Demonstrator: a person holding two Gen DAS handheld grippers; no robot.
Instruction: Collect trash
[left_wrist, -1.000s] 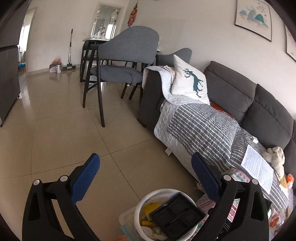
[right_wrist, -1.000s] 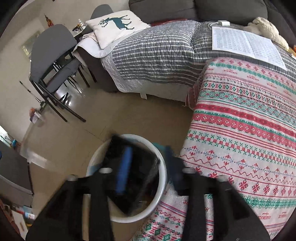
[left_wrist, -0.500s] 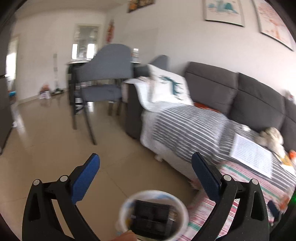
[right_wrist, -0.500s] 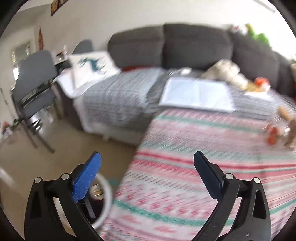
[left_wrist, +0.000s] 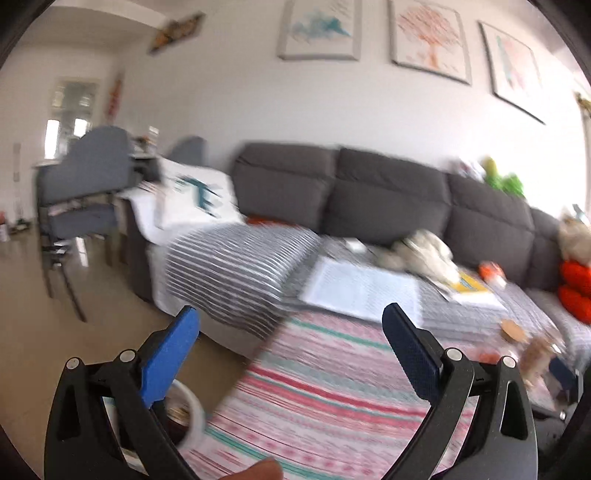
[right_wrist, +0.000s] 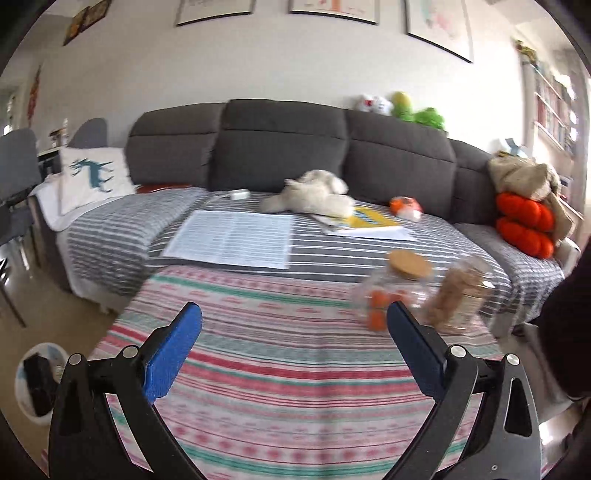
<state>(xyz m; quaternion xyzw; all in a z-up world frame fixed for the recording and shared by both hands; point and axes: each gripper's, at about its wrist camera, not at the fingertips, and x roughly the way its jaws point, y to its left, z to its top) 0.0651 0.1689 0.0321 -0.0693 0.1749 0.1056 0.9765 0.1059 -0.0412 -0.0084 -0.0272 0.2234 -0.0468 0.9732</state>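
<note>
Now both grippers, the right gripper (right_wrist: 293, 345) and the left gripper (left_wrist: 291, 347), hover with jaws spread wide and nothing between them over the striped table (right_wrist: 295, 369). The white bin (right_wrist: 26, 384) with its black tray sits on the floor at lower left of the right view. Blurred jars (right_wrist: 402, 291) stand at centre right; a hasty grab there could topple them.

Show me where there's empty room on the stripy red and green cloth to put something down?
The patterned cloth is bare across its near and left parts, from the open right gripper back to the white paper sheet. It is crowded at the right, where the cork-lidded jar and the cookie jar stand.
</note>
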